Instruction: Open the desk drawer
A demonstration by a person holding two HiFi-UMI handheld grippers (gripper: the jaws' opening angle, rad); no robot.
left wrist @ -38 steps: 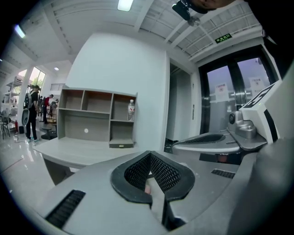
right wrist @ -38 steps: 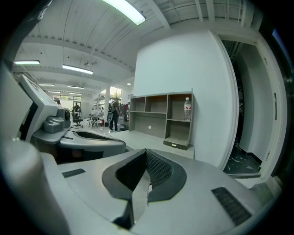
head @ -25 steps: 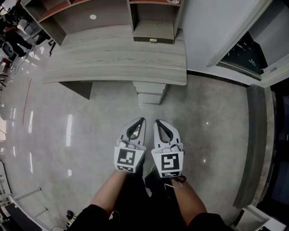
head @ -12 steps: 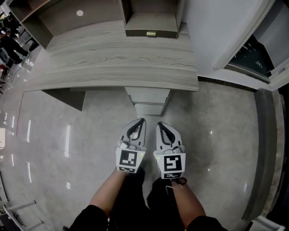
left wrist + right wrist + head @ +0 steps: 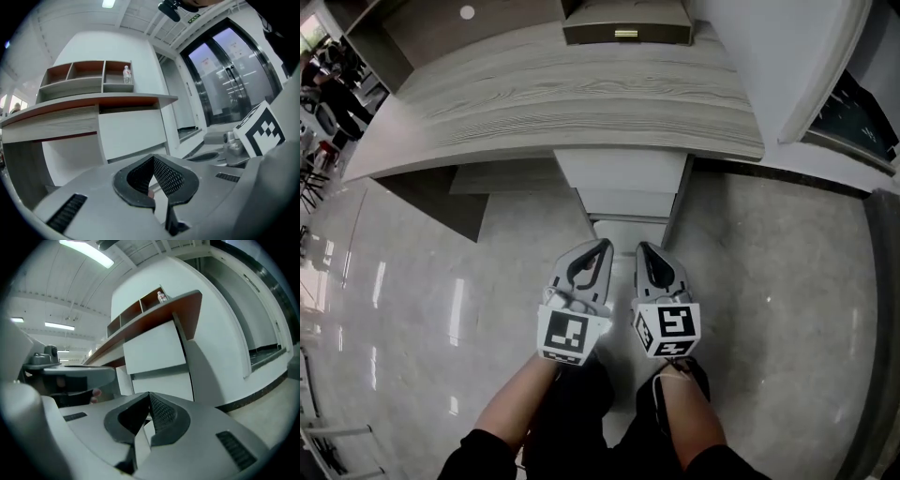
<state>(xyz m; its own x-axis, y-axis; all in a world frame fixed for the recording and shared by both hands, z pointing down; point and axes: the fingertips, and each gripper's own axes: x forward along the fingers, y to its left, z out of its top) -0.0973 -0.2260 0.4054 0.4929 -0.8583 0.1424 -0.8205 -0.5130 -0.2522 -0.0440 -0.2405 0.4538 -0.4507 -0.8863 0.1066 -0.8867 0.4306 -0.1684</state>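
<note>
The white drawer stack (image 5: pixel 623 178) sits under the grey wood desk top (image 5: pixel 562 103), all of its fronts closed. My left gripper (image 5: pixel 605 247) and right gripper (image 5: pixel 644 249) hover side by side just in front of the stack, over the floor, touching nothing. Both are shut with nothing between the pads. In the left gripper view the left gripper's (image 5: pixel 153 160) jaws meet in a point before the drawer fronts (image 5: pixel 131 136). In the right gripper view the right gripper (image 5: pixel 149 395) points level at the drawer fronts (image 5: pixel 157 355), with its jaws together.
A shelf unit (image 5: pixel 626 28) stands on the desk's back, with a water bottle (image 5: pixel 125 75) in one cubby. A white wall panel (image 5: pixel 778 66) flanks the stack's right side. Glass doors (image 5: pixel 225 79) lie to the right. The polished floor (image 5: pixel 422 309) spreads left.
Both grippers have dropped lower and come closer to the drawer stack, which now looks larger. Their jaws stayed shut and empty.
</note>
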